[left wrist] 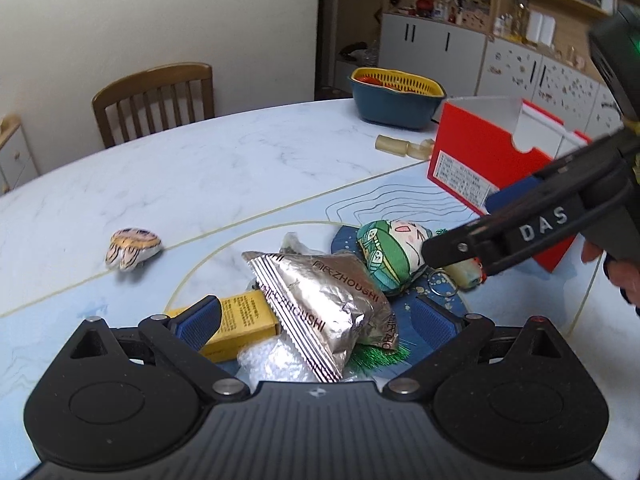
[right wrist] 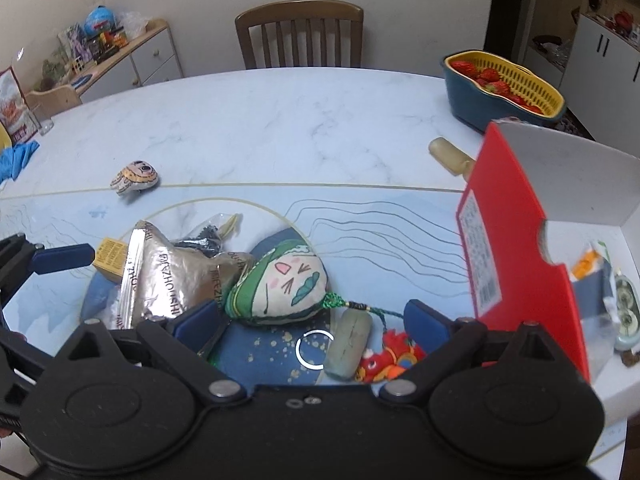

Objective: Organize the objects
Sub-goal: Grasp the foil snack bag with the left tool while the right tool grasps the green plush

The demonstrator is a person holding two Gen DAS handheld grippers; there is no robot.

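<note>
My left gripper (left wrist: pixel 320 320) is open, low over a pile on the table. Between its fingers lie a silver foil packet (left wrist: pixel 328 304) and a yellow box (left wrist: pixel 240 316). A green plush face charm (left wrist: pixel 392 252) lies just beyond the packet. My right gripper (right wrist: pixel 314 320) is open too, hovering above a metal key ring (right wrist: pixel 315 350), a pale green cylinder (right wrist: pixel 348 344) and a red charm (right wrist: pixel 388 360). The plush charm (right wrist: pixel 280 284) sits just ahead of its left finger. An open red box (right wrist: pixel 520 240) stands to the right with several items inside.
A small striped plush (left wrist: pixel 132 248) lies alone on the marble table (left wrist: pixel 240 168). A beige cylinder (right wrist: pixel 448 156) rests behind the red box. A blue and yellow basket of strawberries (right wrist: pixel 504 88) stands at the far right. A wooden chair (right wrist: pixel 300 32) stands at the table's far edge.
</note>
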